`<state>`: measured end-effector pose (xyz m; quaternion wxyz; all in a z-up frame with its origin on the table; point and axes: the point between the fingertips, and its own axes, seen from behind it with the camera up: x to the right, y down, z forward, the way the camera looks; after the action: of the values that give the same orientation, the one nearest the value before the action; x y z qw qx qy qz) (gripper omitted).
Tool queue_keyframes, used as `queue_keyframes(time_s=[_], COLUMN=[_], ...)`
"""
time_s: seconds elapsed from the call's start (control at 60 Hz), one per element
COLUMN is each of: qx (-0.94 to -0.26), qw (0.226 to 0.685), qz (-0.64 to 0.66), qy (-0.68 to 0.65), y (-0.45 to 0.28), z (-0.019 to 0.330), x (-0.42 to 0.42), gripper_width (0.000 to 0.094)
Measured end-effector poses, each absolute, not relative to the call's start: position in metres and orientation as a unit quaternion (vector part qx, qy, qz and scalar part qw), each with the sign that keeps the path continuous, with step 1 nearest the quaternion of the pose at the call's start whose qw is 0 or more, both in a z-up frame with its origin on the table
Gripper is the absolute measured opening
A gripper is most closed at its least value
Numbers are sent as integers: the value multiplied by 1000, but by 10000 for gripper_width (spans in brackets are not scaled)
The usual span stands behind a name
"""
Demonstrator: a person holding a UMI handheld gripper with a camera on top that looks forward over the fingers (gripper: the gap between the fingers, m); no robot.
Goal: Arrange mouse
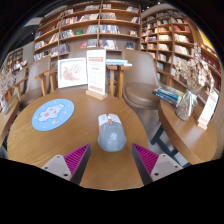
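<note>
A grey-white computer mouse [111, 133] lies on the round wooden table [80, 150], just ahead of my gripper [111, 158] and centred between the lines of its two fingers. The fingers, with magenta pads [75, 157], stand wide apart with nothing between them. A round blue mouse mat [53, 114] lies on the table to the left of the mouse, a little farther away.
A framed picture [72, 71] and an upright sign [96, 72] stand at the table's far edge. A chair [143, 82] and a second table with books [190, 110] are to the right. Bookshelves [90, 25] fill the background.
</note>
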<state>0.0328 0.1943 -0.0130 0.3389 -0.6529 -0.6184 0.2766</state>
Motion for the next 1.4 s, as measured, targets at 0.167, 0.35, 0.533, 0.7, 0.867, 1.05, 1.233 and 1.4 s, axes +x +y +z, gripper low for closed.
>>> queue_keyframes(time_s=[0.167,0.35,0.533,0.7,0.867,1.05,1.233,1.4], qx=[-654,-659,-664,-669,-676,-638,-615,-614], qw=[325,315,308,314,322,324,300,286], qz=[275,275,279,273,290,344,355,336], qy=[-625,-626,-622,-616,-596,-608,-637,-654], y=[190,189,189,197,187,110,15,-36], z=[-15,-16,-18,-16,25,102,102,54], x=[3,-28,-42,-49,-50,-71,-105,-132], gripper_width=[844,849,850,476,444,445,442,443])
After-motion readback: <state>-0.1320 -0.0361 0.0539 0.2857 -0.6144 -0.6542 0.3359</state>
